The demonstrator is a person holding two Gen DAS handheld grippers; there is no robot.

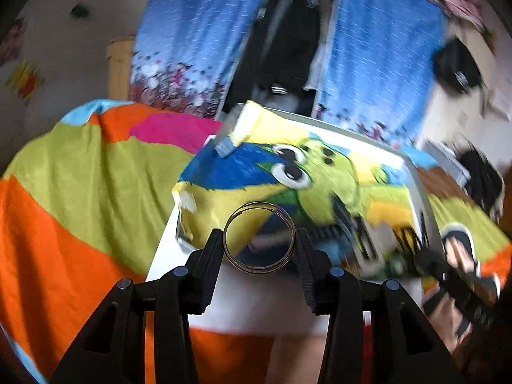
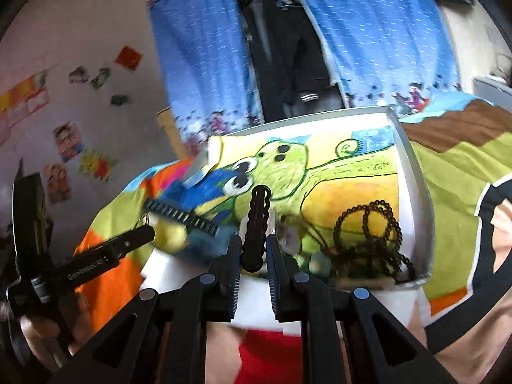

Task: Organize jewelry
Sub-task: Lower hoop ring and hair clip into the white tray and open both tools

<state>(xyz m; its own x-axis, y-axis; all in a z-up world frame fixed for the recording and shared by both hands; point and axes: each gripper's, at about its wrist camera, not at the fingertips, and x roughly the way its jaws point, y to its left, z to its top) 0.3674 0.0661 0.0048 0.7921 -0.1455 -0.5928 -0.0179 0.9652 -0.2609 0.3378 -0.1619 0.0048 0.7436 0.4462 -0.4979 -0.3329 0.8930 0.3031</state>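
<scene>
Both tools are up over the shallow white tray, which sits on a bright patchwork bedspread and is lined with a crayon drawing of a green creature. Left gripper: jaws clamped on a thin metal bangle, pinched across its width at 3 and 9 o'clock so the hoop faces the lens. Likely held that way to keep the springy wire from twisting. Right gripper: jaws closed on a black beaded bracelet, seen edge-on and standing toward 12 o'clock from the fingertips. Remaining jewelry lies in the tray's near corner, at about 4 o'clock from the right fingertips: a tangle of black bead strands with some small pale pieces beside it, too blurred to name. Judgement: each tool carries one piece clear of the heap, so sorting is partway along; the tangle looks the harder job.
</scene>
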